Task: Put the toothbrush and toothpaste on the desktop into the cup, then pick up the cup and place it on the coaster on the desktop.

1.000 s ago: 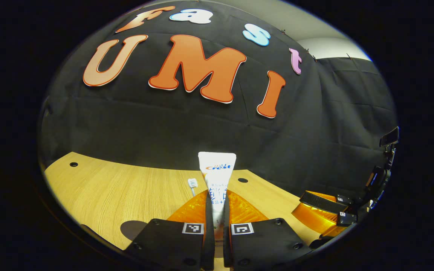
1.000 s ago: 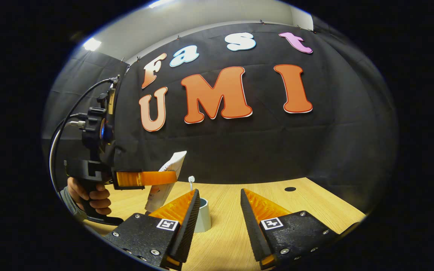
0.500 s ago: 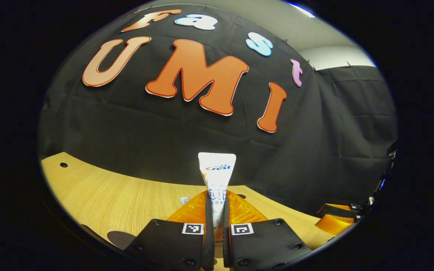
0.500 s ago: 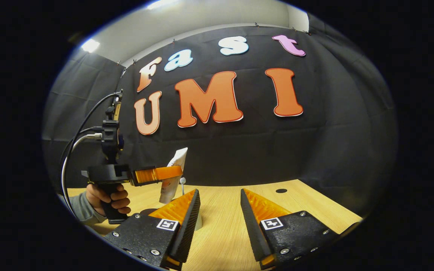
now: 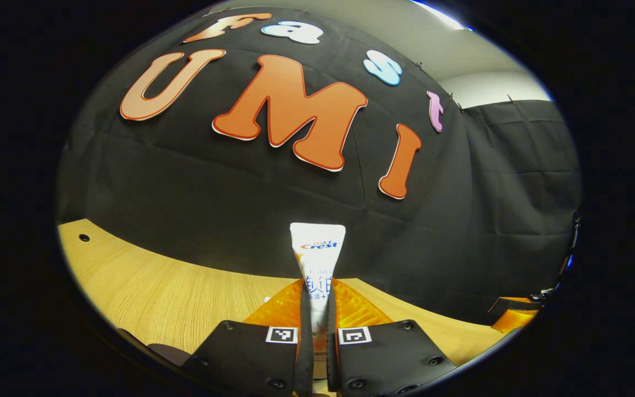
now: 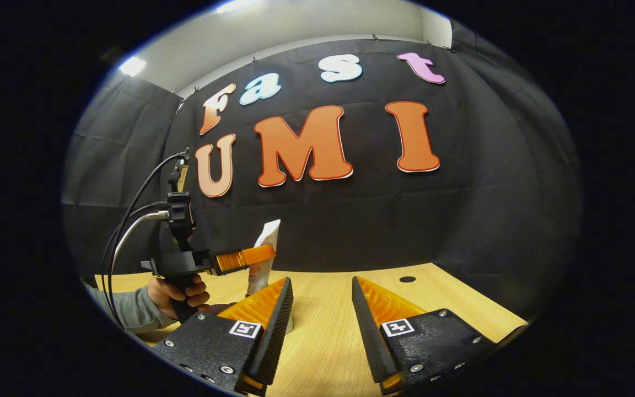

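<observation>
My left gripper (image 5: 317,300) is shut on a white toothpaste tube (image 5: 317,248), which stands upright between its fingers with the flat crimped end on top. In the right gripper view that left gripper (image 6: 262,255) hovers above the wooden desktop (image 6: 328,342), held level by a hand (image 6: 179,289), with the toothpaste tube (image 6: 269,236) nearly vertical. A sliver of the pale cup (image 6: 290,324) peeks out behind one finger of my right gripper (image 6: 321,282), right below the tube. The right gripper is open, with nothing between its fingers.
The desktop (image 5: 146,281) runs back to the black cloth wall. It has small round holes (image 5: 84,237) (image 6: 407,279). A dark round patch (image 5: 163,353) lies on the wood at the lower left. The other gripper (image 5: 516,318) shows at the far right edge.
The left gripper has carried the tube farther from the right gripper's camera and stood it more upright over the cup. The toothbrush head has slipped behind the fingers. The right gripper stayed open.
</observation>
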Demonstrator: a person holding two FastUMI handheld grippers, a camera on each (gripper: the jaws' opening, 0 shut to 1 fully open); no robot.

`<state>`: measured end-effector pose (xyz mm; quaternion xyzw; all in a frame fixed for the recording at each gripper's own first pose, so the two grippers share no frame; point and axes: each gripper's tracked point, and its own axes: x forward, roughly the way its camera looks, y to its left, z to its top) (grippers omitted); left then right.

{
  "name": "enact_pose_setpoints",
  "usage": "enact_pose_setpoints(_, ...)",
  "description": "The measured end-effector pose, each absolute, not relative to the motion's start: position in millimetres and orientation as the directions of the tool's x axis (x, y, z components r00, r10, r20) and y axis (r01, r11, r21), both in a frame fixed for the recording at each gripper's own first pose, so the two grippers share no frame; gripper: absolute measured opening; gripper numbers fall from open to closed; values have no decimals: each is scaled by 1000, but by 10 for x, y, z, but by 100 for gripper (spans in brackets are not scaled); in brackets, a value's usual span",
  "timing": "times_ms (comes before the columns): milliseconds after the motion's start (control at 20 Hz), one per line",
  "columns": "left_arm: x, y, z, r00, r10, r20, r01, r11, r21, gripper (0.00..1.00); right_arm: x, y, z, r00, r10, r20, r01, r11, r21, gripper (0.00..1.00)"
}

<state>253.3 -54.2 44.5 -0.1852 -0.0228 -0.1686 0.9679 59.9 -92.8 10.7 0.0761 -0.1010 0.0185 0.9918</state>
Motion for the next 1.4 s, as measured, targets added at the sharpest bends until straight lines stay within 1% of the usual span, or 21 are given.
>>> enact_pose_setpoints(50,2500,-539,416,942,-318,107,335,877,-344,15,597,-906,99,979,22,202,-52,988,144,65)
enact_pose_setpoints(150,2519,-540,398,941,-314,125,338,884,-323,15,587,-867,110,978,26,206,-53,990,129,65)
enact_pose_setpoints(200,2509,-543,396,942,-313,124,336,889,-310,18,583,-857,125,978,26,208,-53,991,124,65)
enact_pose_setpoints(500,2566,-511,381,950,-284,128,309,909,-279,18,554,-770,185,974,31,226,-58,992,113,65)
enact_pose_setpoints(700,2553,-567,196,949,-302,92,316,909,-273,18,546,-774,161,975,28,221,-53,993,109,65)
enact_pose_setpoints(750,2523,-565,142,950,-304,75,313,910,-271,19,548,-764,162,975,27,219,-52,993,109,65)
enact_pose_setpoints(850,2445,-606,144,944,-319,88,330,899,-286,20,558,-735,162,975,32,219,-57,992,110,65)
enact_pose_setpoints(950,2331,-575,170,941,-324,95,338,900,-275,25,558,-682,178,974,42,224,-66,993,103,65)
enact_pose_setpoints(1000,2299,-561,158,943,-321,90,333,905,-266,30,555,-667,186,974,42,224,-65,993,98,65)
enact_pose_setpoints(1150,2207,-496,117,947,-312,72,320,912,-256,30,573,-591,175,974,55,219,-77,993,91,65)
enact_pose_setpoints(1250,2174,-426,82,953,-299,47,301,922,-242,32,587,-530,161,976,62,210,-82,993,86,65)
enact_pose_setpoints(1300,2136,-400,81,953,-300,35,300,924,-237,36,601,-513,170,977,62,206,-80,993,82,65)
enact_pose_setpoints(1350,2113,-361,90,956,-292,28,290,929,-228,36,601,-498,164,978,59,200,-76,994,76,65)
enact_pose_setpoints(1400,2090,-311,108,959,-284,19,281,935,-218,41,609,-466,169,979,59,195,-74,995,70,65)
